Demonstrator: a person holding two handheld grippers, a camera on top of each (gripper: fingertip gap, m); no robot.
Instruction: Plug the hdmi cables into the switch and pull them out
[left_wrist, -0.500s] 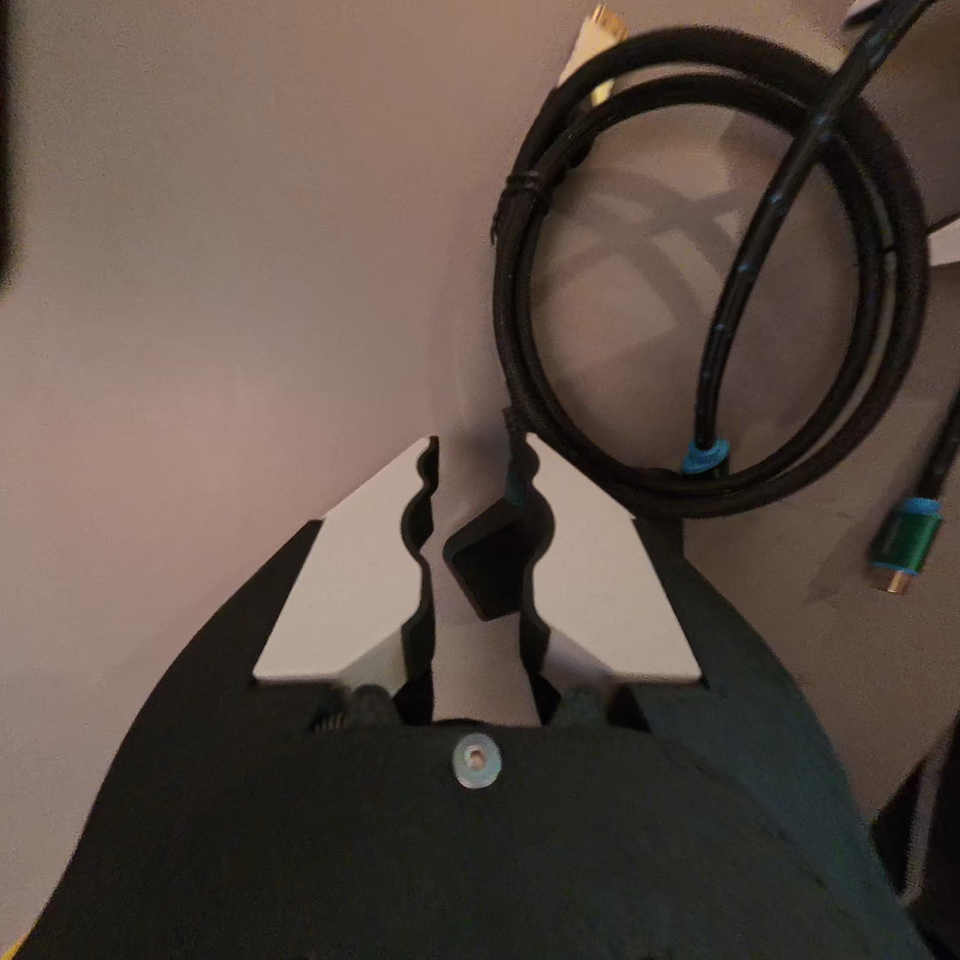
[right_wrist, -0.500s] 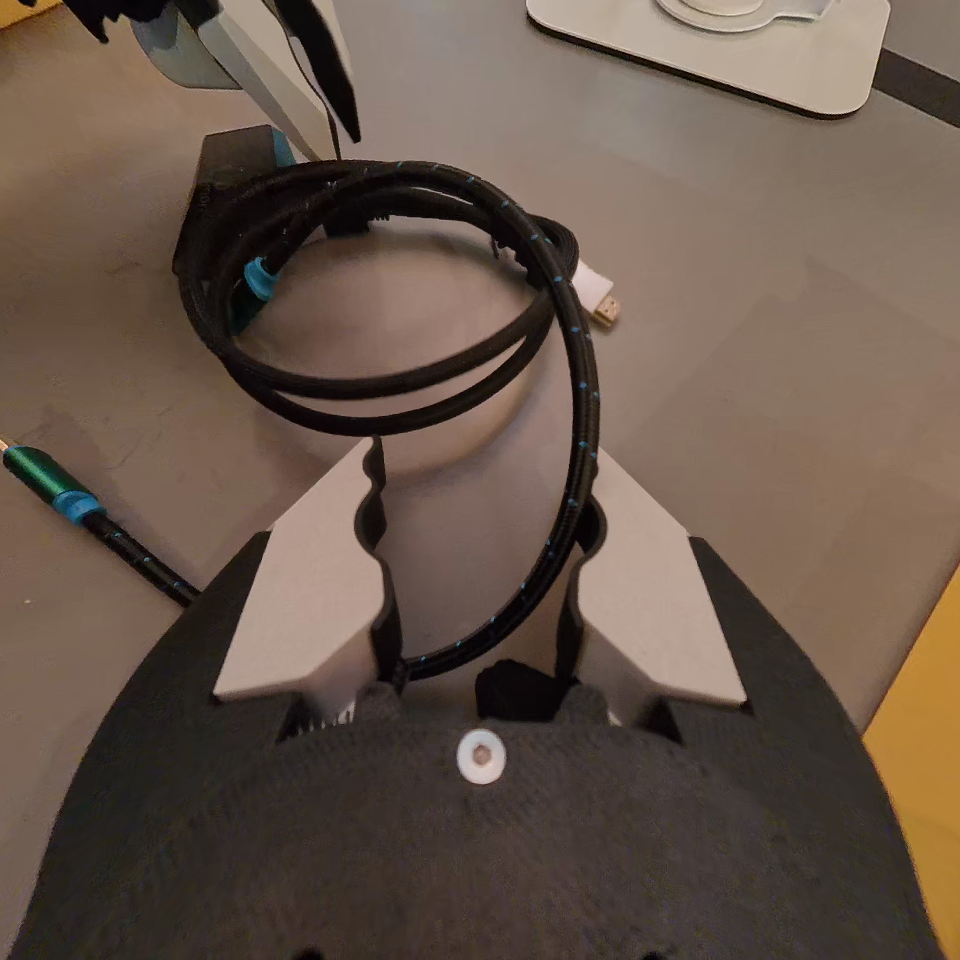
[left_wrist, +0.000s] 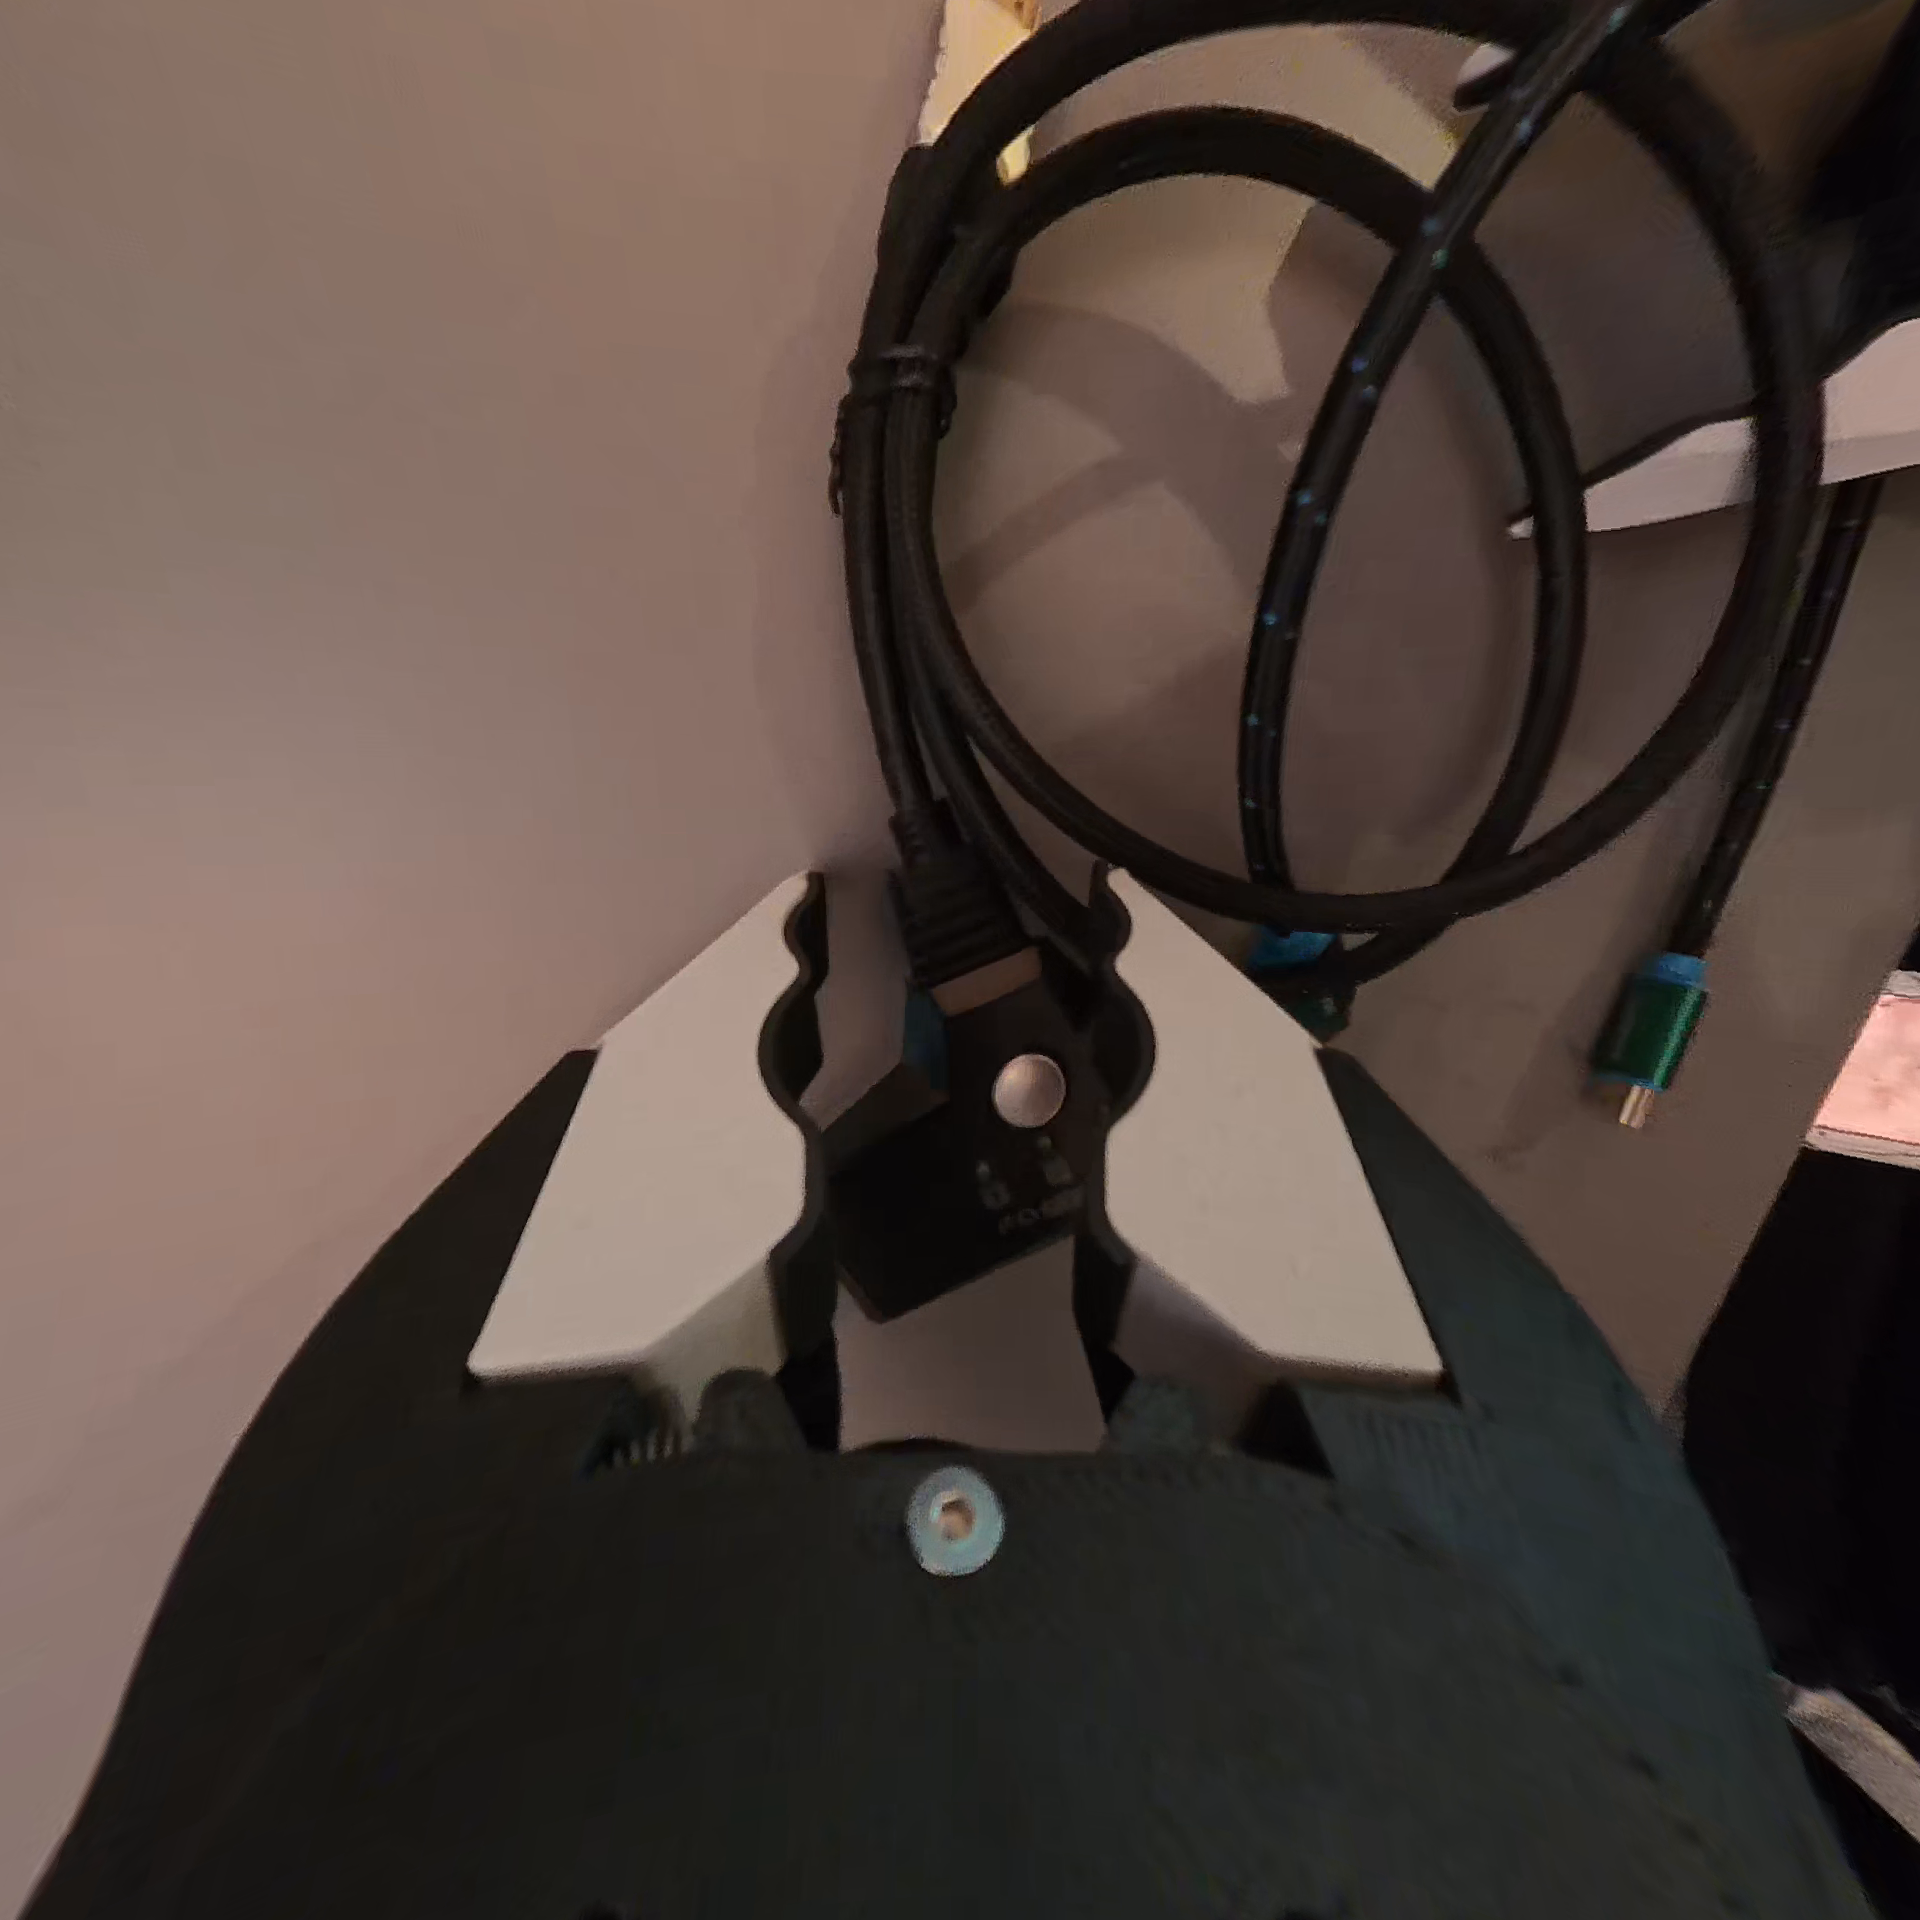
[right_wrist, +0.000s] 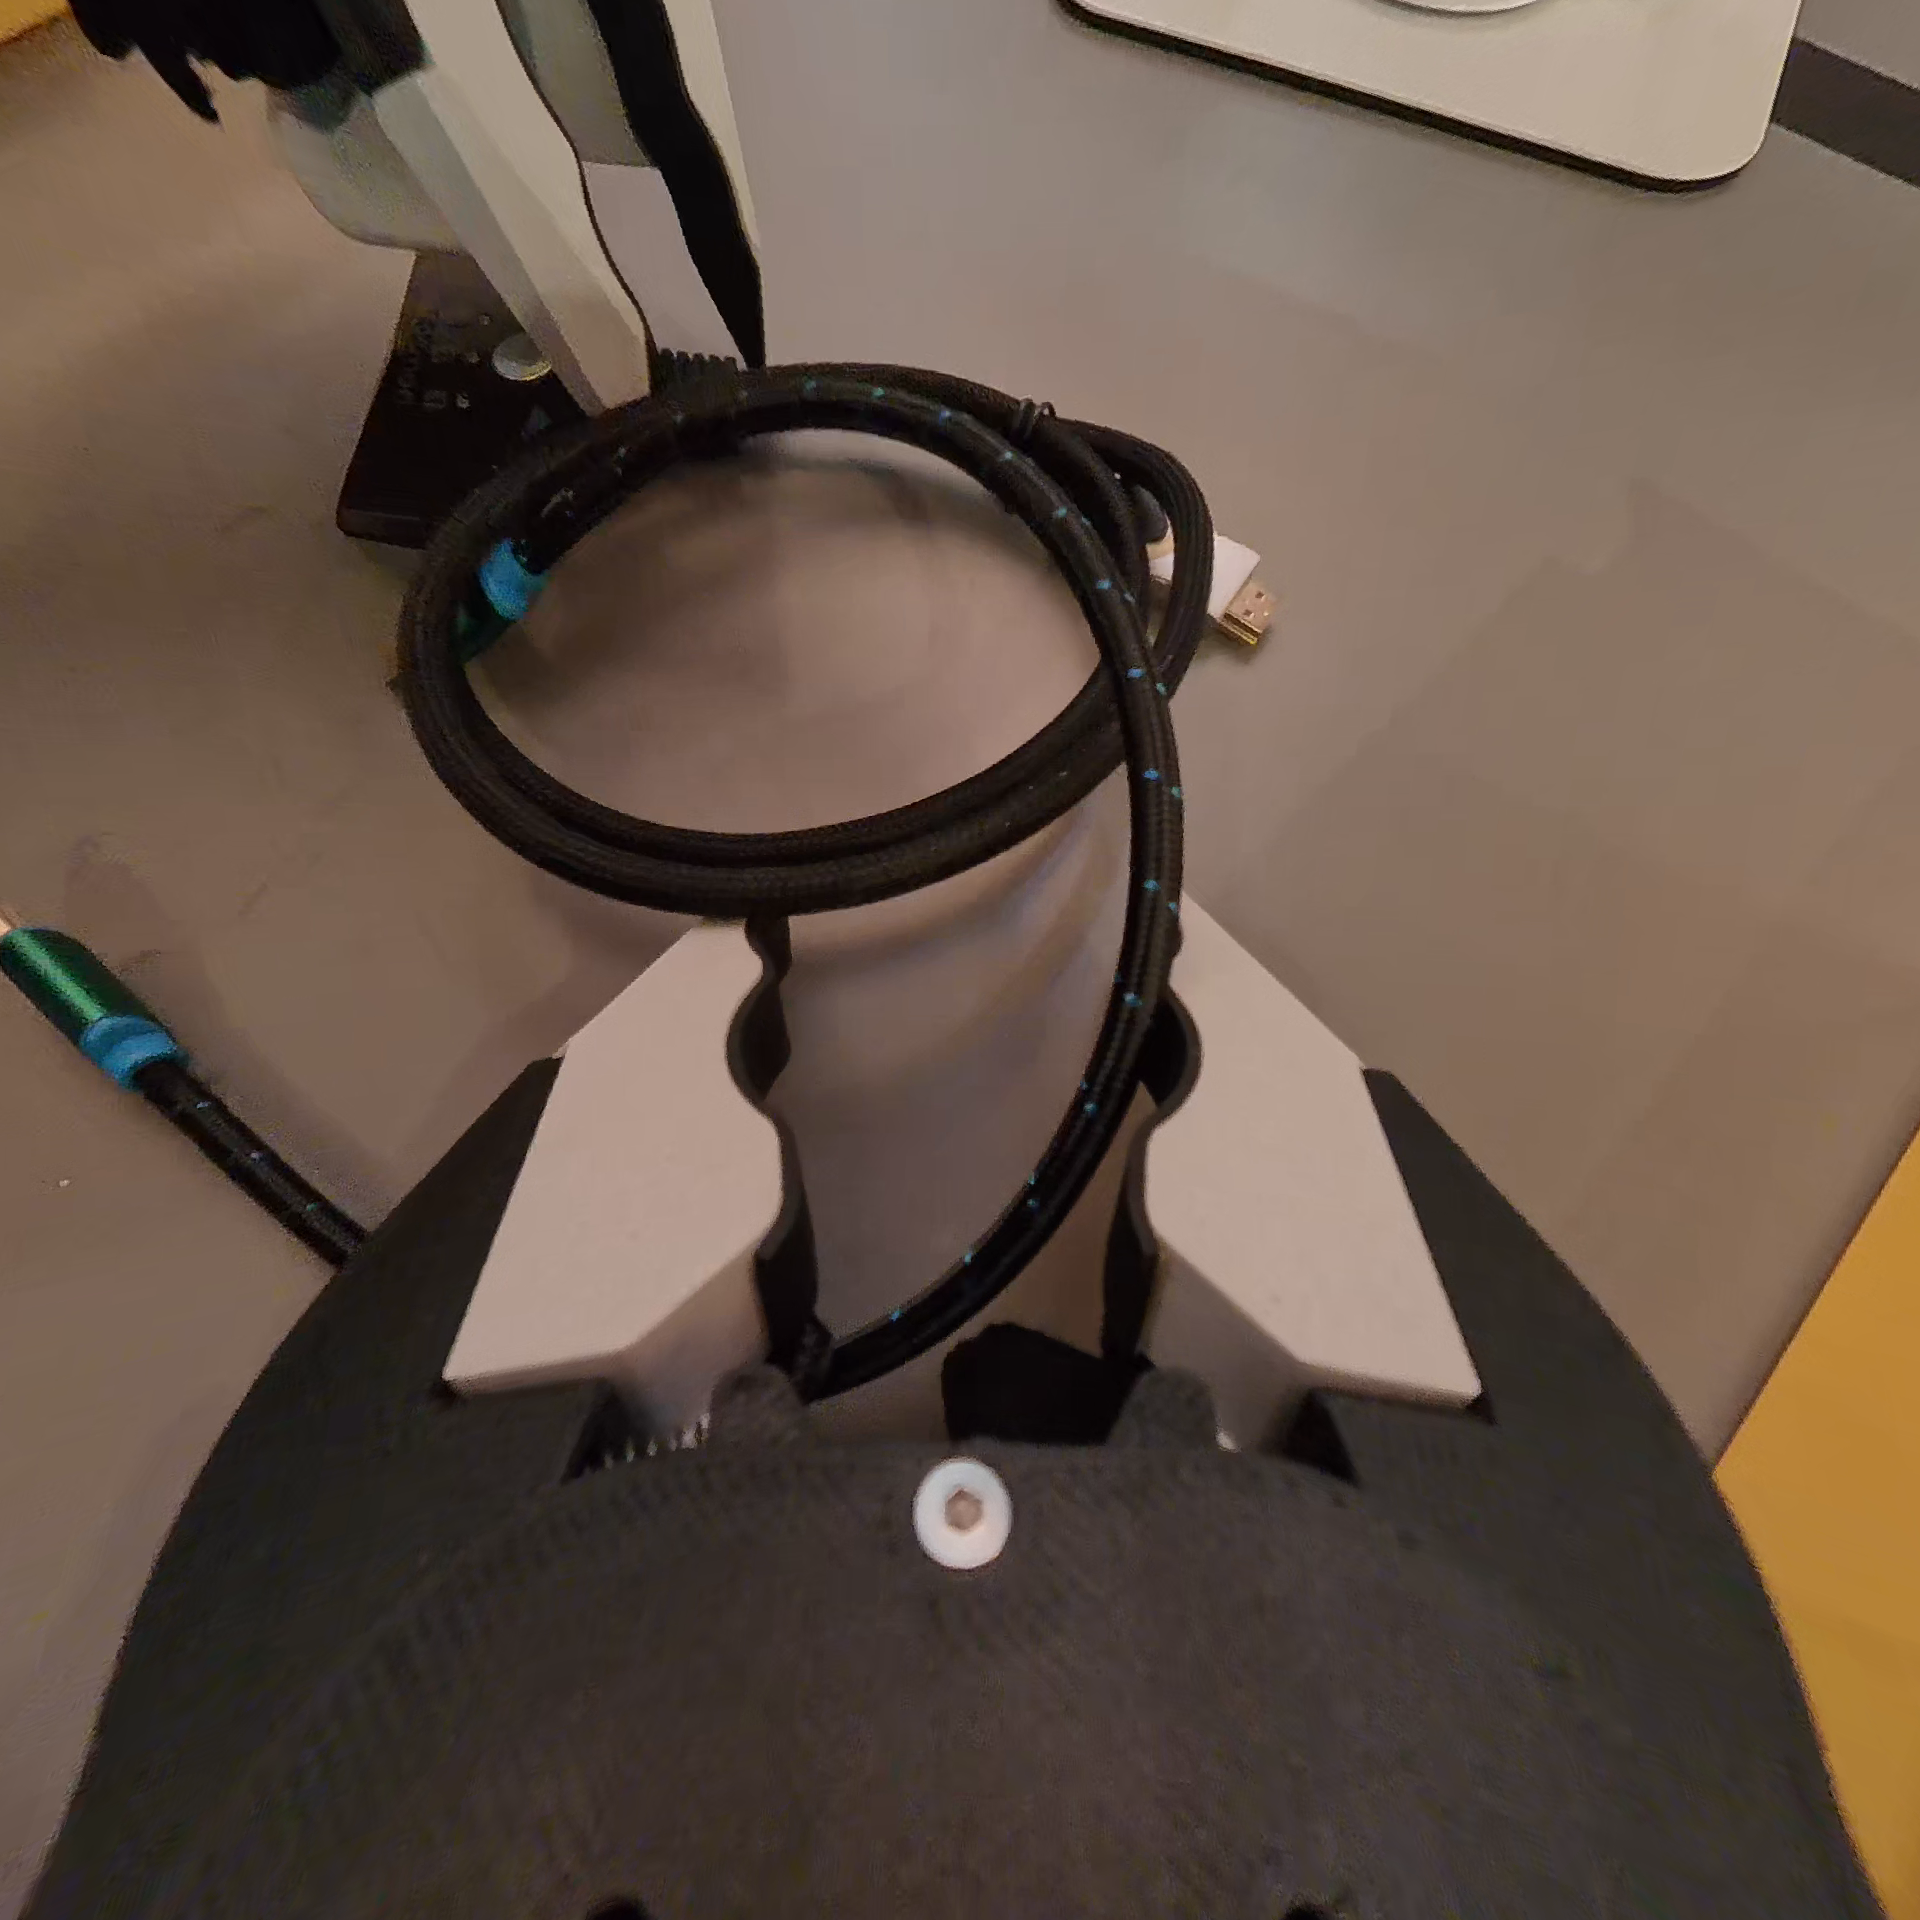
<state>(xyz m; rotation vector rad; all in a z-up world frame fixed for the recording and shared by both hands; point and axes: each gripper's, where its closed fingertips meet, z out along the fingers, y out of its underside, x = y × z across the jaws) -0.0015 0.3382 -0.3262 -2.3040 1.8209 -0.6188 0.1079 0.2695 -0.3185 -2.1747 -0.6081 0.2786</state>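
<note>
Straddling the black switch, left tongs gape; right tongs gape around speckled cable.

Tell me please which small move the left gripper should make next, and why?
Probably close the left gripper on the switch. The switch lies skewed between its fingers, a firm grip is not evident, and a black plug sits in its port; steadying it should come before any pull.

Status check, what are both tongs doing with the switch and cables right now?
Left tongs open around switch, one plug in. Right tongs open, speckled cable running between fingers. Green plug loose on table.
</note>
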